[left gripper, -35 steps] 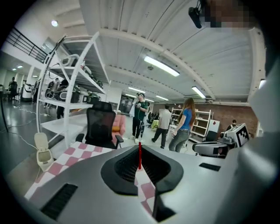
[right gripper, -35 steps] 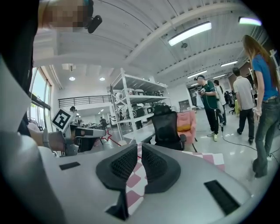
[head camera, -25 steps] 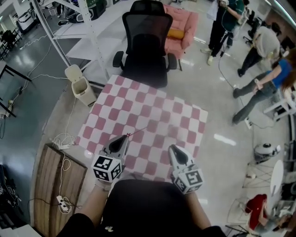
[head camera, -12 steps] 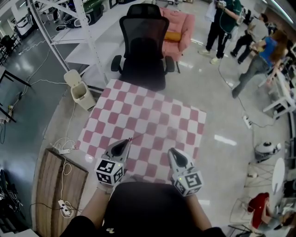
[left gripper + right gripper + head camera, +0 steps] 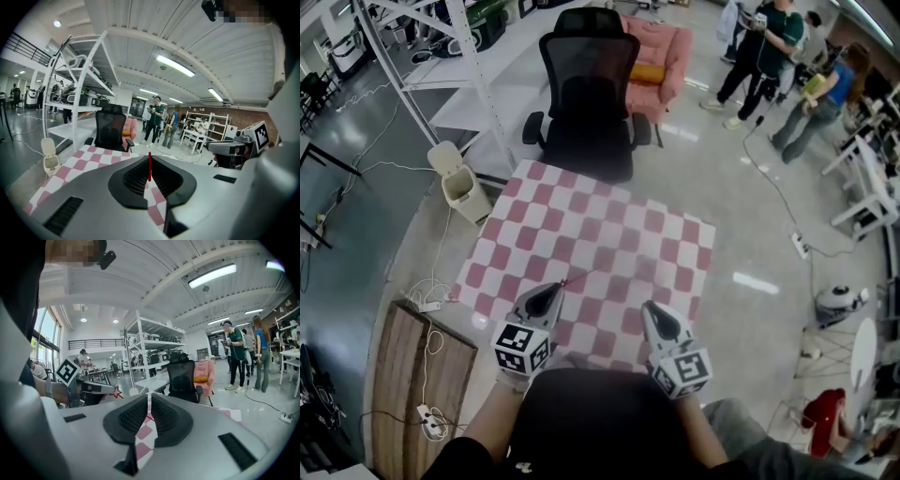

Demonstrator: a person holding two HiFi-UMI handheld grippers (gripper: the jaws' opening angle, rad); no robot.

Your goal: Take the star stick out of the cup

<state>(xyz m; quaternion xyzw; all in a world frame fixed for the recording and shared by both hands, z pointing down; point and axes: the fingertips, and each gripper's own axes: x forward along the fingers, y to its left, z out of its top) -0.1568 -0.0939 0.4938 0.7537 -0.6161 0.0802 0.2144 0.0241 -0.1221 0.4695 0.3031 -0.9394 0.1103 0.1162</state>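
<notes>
The left gripper (image 5: 555,288) is clamped down narrow on the star stick (image 5: 579,277), and the thin red shaft pokes out ahead of its tips, over the checkered table (image 5: 609,225). The red star (image 5: 116,392) sits right at that gripper's nose. The stick looks feather-light and thin, probably a bit bendy, and likely to swivel in the pads, so a light pinch on the shaft close to the star, as it has now, seems the right hold. The right gripper (image 5: 649,307) hangs off to the side, its jaws drawn together on nothing. I can't make out a cup in any view, so the stick looks to be out already. Ahead of both grippers, past the table's far edge, stands an office chair (image 5: 591,84). A waste bin (image 5: 461,178) stands off to the left and people (image 5: 769,47) are well away, so nothing crowds the stick.
</notes>
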